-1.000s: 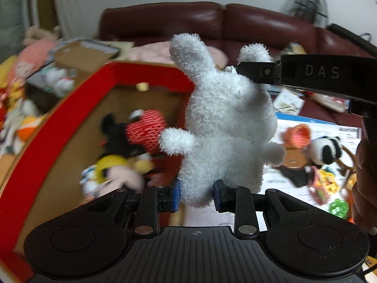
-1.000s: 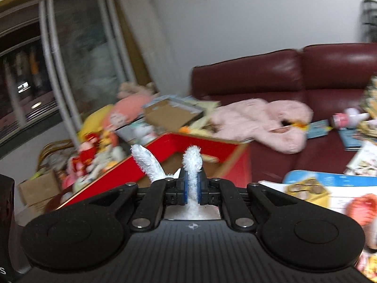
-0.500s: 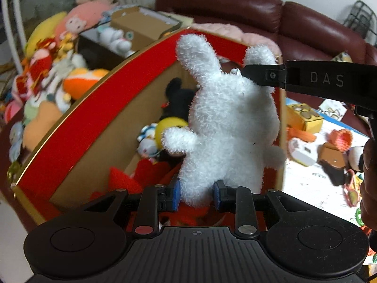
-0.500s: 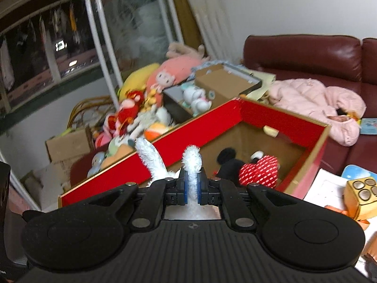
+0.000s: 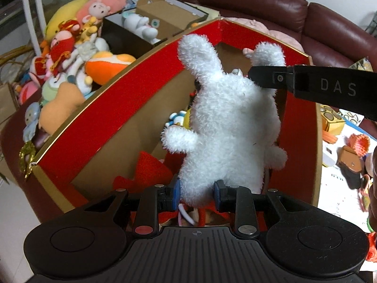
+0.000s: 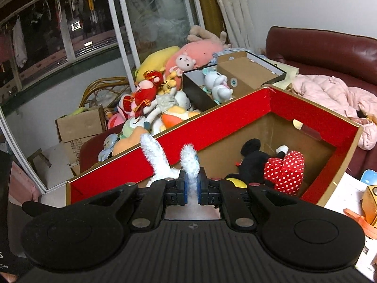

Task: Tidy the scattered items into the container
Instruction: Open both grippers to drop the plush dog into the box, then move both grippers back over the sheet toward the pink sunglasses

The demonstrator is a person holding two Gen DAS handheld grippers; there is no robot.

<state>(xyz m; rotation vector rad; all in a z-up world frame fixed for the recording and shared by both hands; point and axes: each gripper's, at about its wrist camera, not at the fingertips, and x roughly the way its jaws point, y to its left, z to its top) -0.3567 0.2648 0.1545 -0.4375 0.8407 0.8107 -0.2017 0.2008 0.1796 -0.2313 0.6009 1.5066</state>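
Observation:
A white plush rabbit hangs between both grippers above the big red-rimmed cardboard box. My left gripper is shut on the rabbit's bottom end. My right gripper is shut on one rabbit ear; its black finger crosses the left wrist view at the rabbit's ear. Inside the box lie a black mouse plush, a red polka-dot piece and other toys.
A heap of plush toys and an open dark box sit beyond the red box's far wall. Loose small toys lie on a white sheet to the right. A dark red sofa with a pink jacket stands behind.
Both grippers have carried the rabbit leftward from over the toy-strewn sheet to above the red box. Their grip on it is unchanged.

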